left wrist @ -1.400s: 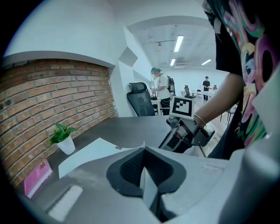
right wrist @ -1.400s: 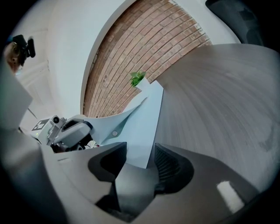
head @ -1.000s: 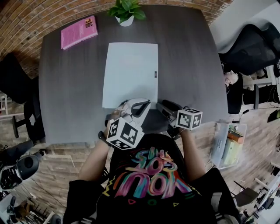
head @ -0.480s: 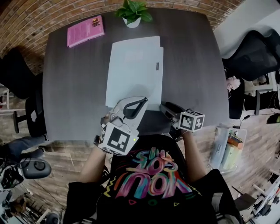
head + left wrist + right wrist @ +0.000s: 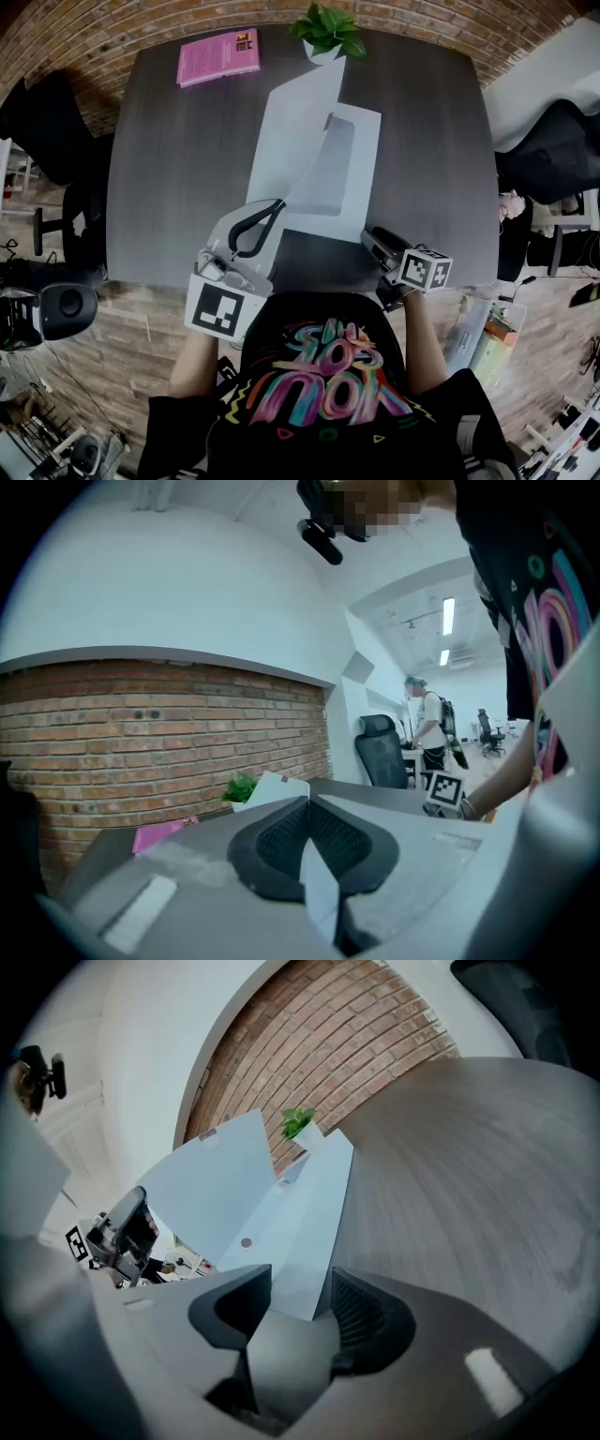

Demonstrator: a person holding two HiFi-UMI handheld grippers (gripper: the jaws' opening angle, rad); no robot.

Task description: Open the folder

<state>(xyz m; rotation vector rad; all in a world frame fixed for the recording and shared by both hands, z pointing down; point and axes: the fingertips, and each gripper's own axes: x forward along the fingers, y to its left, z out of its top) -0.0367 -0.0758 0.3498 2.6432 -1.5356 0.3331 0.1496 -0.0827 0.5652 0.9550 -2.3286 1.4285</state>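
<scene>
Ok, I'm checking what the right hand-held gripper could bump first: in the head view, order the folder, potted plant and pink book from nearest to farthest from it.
1. folder: just ahead of the right hand-held gripper, at the table's centre.
2. potted plant: middle of the far edge.
3. pink book: far left corner.
</scene>
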